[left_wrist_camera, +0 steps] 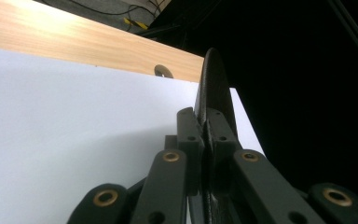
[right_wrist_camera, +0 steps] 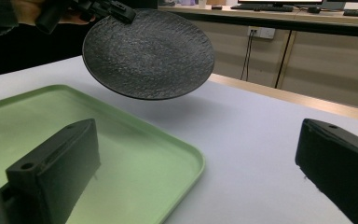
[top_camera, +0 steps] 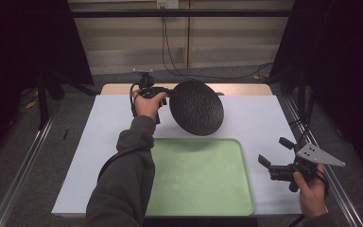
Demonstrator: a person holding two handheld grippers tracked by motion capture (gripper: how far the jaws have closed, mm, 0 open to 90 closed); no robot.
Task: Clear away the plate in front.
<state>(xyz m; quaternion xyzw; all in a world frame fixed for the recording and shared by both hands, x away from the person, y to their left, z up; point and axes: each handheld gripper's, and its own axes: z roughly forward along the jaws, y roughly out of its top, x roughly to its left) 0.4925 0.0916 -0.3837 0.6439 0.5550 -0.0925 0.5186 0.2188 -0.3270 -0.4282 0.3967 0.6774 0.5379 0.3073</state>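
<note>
sleeve (top_camera: 123, 184) and forearm fill the near edge of the high view, running up to the left gripper (top_camera: 163, 92), which pinches a black plate (top_camera: 196, 108) by its rim and holds it tilted in the air, over the white mat (top_camera: 99, 142) just beyond the far edge of the green tray (top_camera: 203, 189). right gripper (top_camera: 276, 153) hangs off the tray's right side, jaws wide, holding nothing.

left gripper view: both jaws are closed on the plate's rim (left_wrist_camera: 213, 93), seen edge-on, with the mat (left_wrist_camera: 74, 140) and a strip of wooden table (left_wrist_camera: 74, 37) behind.

right gripper view: wide jaws frame the tray (right_wrist_camera: 121, 154); the plate (right_wrist_camera: 148, 55) floats above the mat beyond the tray's corner, clear of both.

judging from this, the step is bringing the plate to the tray. to do it well: keep the pinch firm, since a one-edge grip lets the plate swing; level it while drawing it back over the tray's middle; lower until the base sits flat, then open. the free gripper could steady the far rim.

count: one plate, one tray, one mat, two grippers.
</note>
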